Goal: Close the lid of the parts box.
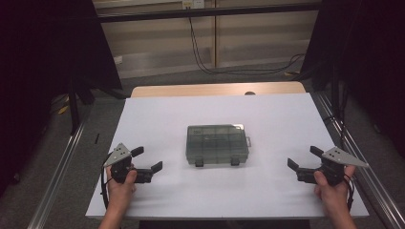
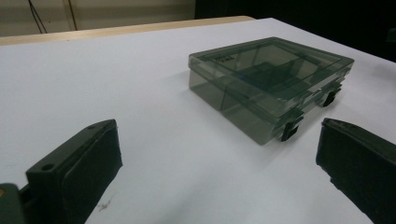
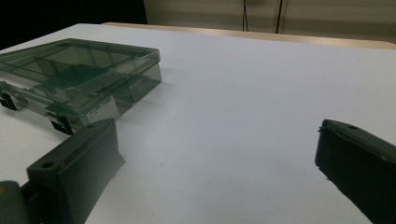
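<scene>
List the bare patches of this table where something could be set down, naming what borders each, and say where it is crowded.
Free: the wide strip between the box and the table's far edge; the flanks between the box and each side edge. Tighter: the near corners, where the left gripper and right gripper hover, both open, and just in front of the latches.

I am holding my left gripper [image 1: 147, 159] low at my left side, its jaws spread wide and pointing inward. My right gripper [image 1: 304, 157] is mirroring it at my right, jaws likewise gaping. Both my hands are gripping the handles, forearms reaching forward.
</scene>
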